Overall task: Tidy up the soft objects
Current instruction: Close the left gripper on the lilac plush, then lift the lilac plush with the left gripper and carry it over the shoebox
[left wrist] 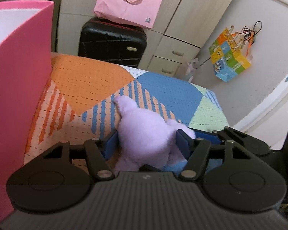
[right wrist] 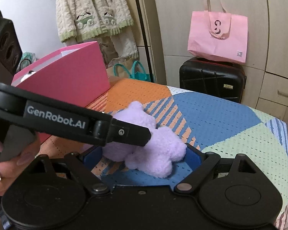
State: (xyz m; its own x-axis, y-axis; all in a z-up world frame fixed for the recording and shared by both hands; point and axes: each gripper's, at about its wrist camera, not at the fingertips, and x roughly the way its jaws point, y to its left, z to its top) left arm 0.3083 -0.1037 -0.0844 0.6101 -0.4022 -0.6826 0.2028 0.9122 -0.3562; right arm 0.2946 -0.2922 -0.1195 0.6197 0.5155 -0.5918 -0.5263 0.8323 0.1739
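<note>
Just fluffy lilac plush point(left wrist: 146, 134) on perforated quilt point(left wrist: 90, 80)

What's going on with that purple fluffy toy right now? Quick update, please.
Left gripper pinching purple plush toy on the patchwork bedspread. Right gripper open around it. Pink box beside. Nothing blocking.

Left gripper point(left wrist: 146, 140) tilted down over the bed, jaws pressing both sides of the purple plush point(left wrist: 144, 134). Right gripper point(right wrist: 144, 153) also tilted down, jaws wide, plush between them with a gap at the left pad. A hand point(right wrist: 7, 164) grips the left gripper's handle.
</note>
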